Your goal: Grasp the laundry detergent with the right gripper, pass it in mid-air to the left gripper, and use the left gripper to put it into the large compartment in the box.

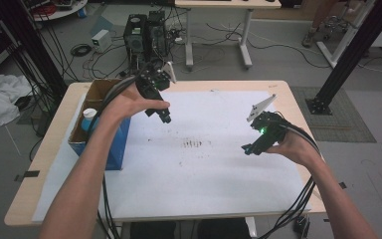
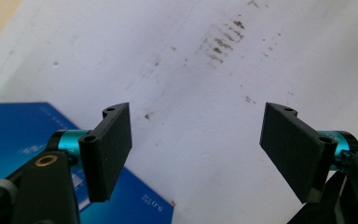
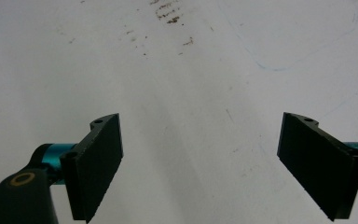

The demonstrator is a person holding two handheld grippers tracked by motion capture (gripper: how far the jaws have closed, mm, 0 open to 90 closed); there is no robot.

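Note:
My left gripper [image 1: 165, 118] hangs over the white sheet [image 1: 204, 169] just right of the blue box [image 1: 114, 144], held from above by a hand. In the left gripper view its jaws [image 2: 198, 135] stand open with nothing between them, above the sheet and a corner of the blue box [image 2: 23, 126]. My right gripper [image 1: 247, 148] hovers low over the right part of the sheet, pointing left. Its jaws [image 3: 200, 154] are wide apart in the right gripper view, with bare white paper under them. A patch of dark smudges [image 1: 194, 144] marks the middle of the sheet.
The open box at the table's left edge holds a white bottle with a blue cap [image 1: 88, 118]. Cables trail from both grippers off the front edge. Beyond the table stand computer cases [image 1: 146, 35], another desk and a black frame post [image 1: 350, 55].

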